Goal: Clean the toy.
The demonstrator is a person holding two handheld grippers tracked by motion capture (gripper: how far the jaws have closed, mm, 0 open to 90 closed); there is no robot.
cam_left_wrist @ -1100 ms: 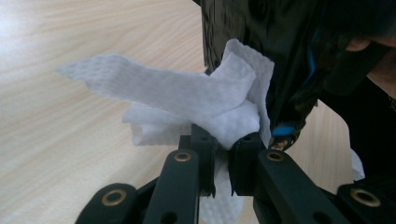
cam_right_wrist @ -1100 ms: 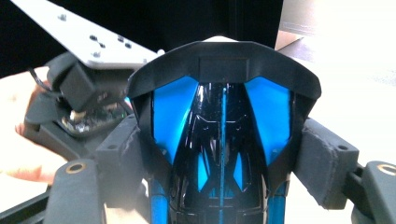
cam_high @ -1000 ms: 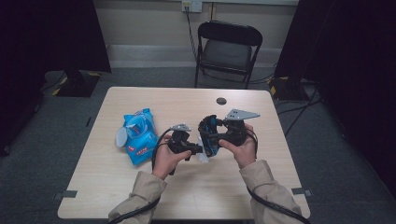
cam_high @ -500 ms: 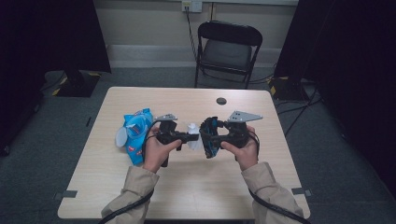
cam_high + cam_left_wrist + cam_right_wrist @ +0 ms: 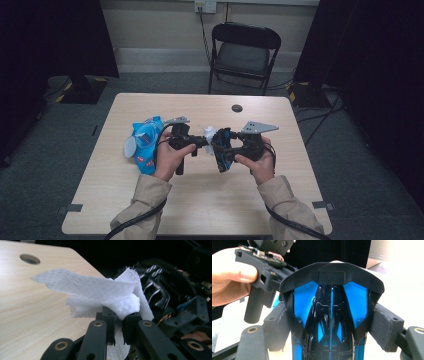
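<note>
Since a second ago, the left gripper (image 5: pixel 200 141) has risen off the table (image 5: pixel 280 200), bringing its white wipe (image 5: pixel 100 293) against the black-and-blue toy car (image 5: pixel 331 315). Its jaws are pinched tight on the wipe's crumpled lower fold. The right gripper (image 5: pixel 223 150) stays put, pads (image 5: pixel 387 326) clamped on the car's flanks, above the table's middle.

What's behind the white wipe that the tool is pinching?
Behind the crumpled white paper wipe pinched by the left tool sits a black-and-blue plastic toy, clamped in the right tool. The wipe covers where they meet.
</note>
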